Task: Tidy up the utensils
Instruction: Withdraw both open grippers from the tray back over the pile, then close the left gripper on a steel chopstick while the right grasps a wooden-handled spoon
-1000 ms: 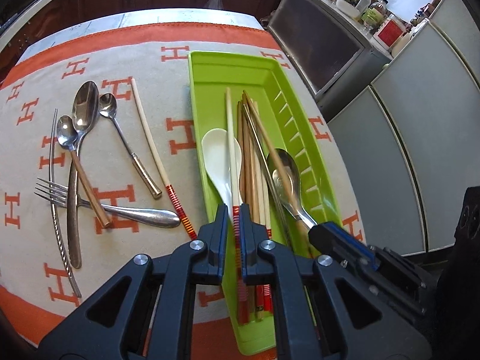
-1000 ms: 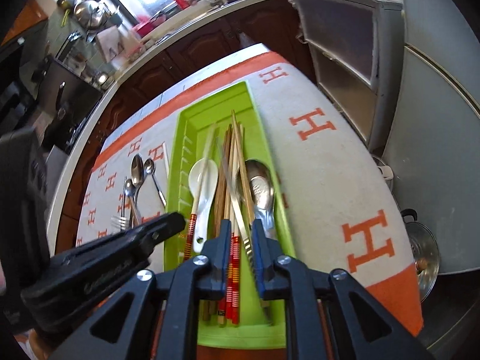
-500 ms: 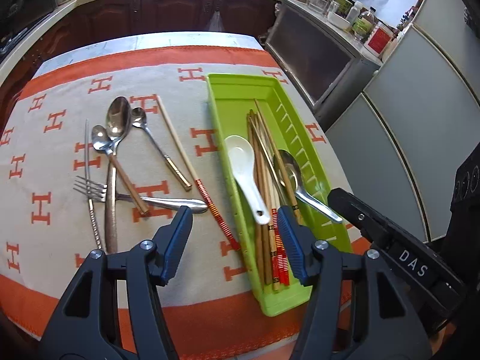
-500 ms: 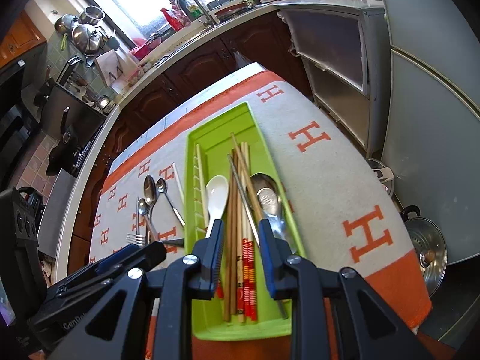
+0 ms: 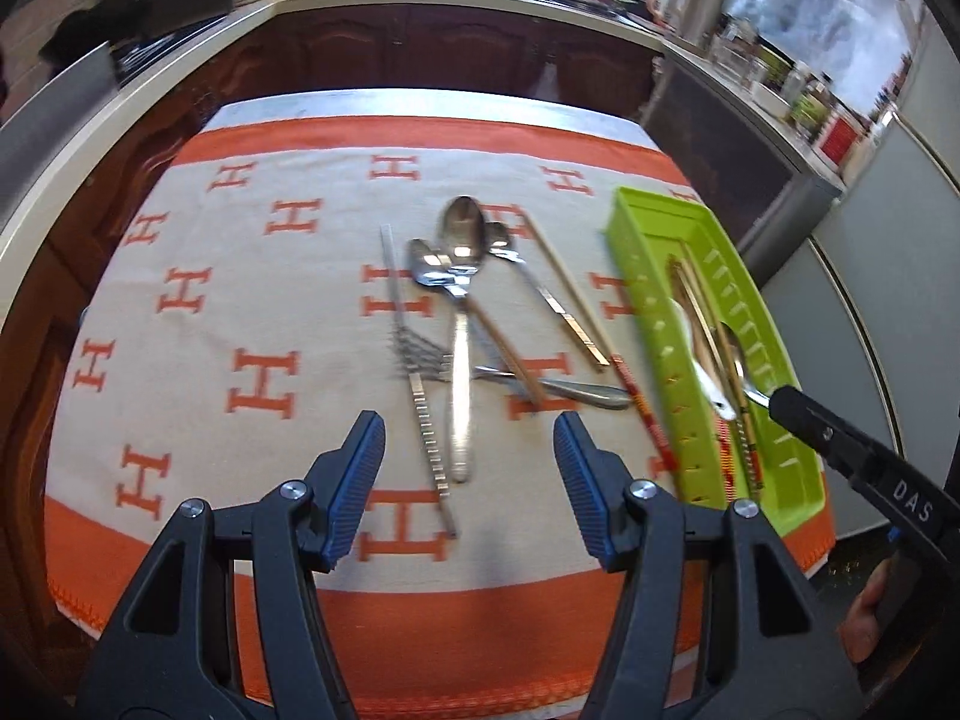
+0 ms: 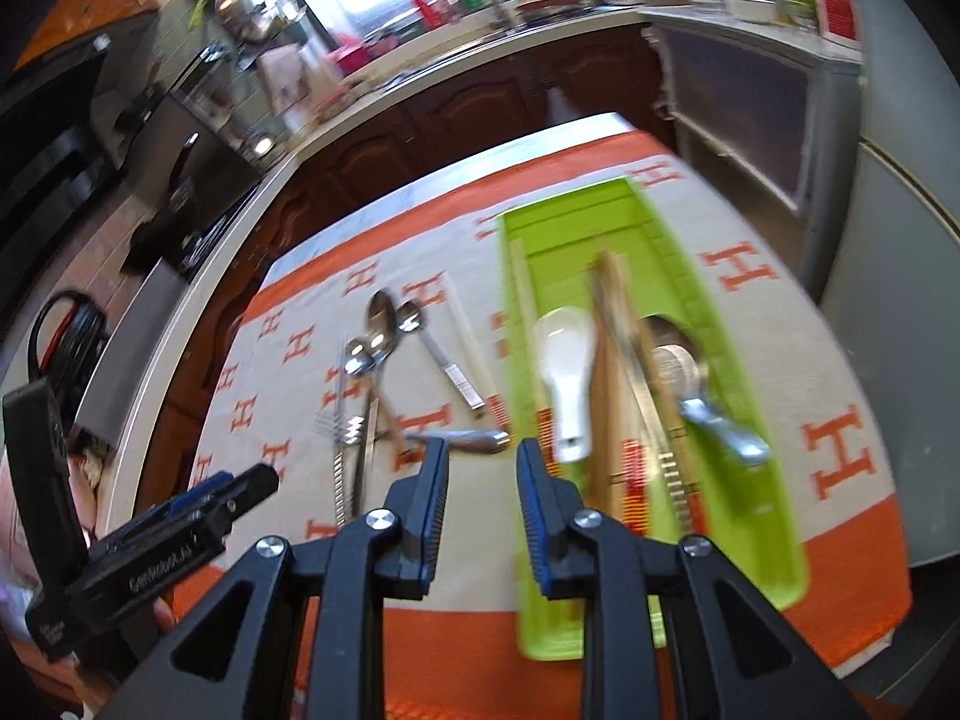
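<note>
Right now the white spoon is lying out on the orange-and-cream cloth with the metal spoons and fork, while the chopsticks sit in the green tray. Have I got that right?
Not quite. The white spoon lies inside the green tray, beside the chopsticks, as the right wrist view shows. The metal spoons and fork do lie on the cloth.

1. bare cloth point(image 5: 198, 360) lies left of the loose cutlery pile point(image 5: 462, 324), wide enough for a gripper to pass.
2. the near orange border is clear in front of both grippers.
3. the green tray point(image 6: 672, 276) is crowded along its near half; only its far end is free.
4. right of the tray, bare cloth runs to the table edge.
</note>
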Demonstrator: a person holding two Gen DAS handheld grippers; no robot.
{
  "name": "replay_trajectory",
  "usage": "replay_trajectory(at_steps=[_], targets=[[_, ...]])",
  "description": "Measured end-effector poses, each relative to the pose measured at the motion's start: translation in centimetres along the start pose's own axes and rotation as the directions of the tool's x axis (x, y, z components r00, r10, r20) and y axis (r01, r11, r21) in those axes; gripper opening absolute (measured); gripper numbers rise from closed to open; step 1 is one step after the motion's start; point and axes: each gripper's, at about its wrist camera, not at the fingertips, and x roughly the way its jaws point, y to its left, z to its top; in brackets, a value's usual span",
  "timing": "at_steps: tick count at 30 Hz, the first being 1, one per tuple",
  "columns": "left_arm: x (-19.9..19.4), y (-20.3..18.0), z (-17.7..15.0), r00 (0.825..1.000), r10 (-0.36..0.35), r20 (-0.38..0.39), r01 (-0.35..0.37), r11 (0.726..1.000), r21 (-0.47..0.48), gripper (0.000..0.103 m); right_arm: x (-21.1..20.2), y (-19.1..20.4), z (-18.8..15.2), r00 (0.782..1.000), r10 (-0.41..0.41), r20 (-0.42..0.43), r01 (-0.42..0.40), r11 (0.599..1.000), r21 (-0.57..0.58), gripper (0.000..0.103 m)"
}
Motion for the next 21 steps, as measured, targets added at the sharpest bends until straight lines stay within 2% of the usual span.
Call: replay_trajectory(at_steps=[6, 11, 15, 21], targets=[[0.0, 5.1, -0.5, 0.999, 0.04, 0.005, -0.04, 0.996, -0.085, 0.056, 2.3, 3.5, -0.6, 0.998, 0.024, -0.052, -0.028, 0.997, -0.078, 0.023], [1.2, 7.1, -1.1, 0.999, 0.042, -0.023, -0.044, 0.993, -0.108, 0.056, 4.1, 5.1, -0.6, 0.996, 0.032, -0.081, -0.041, 0.992, -0.119, 0.023], [2.8, 7.6, -1.3, 0.998, 0.026, -0.056, -0.032, 0.994, -0.105, 0.056, 5.8, 6.1, -0.5, 0.994, 0.032, -0.1, -0.047, 0.988, -0.146, 0.023], [5.5, 7.6, -0.8, 0.994, -0.054, -0.093, 0.041, 0.99, -0.137, 0.056, 8.5, 6.8, 0.1, 0.992, 0.033, -0.12, -0.056, 0.981, -0.188, 0.023]])
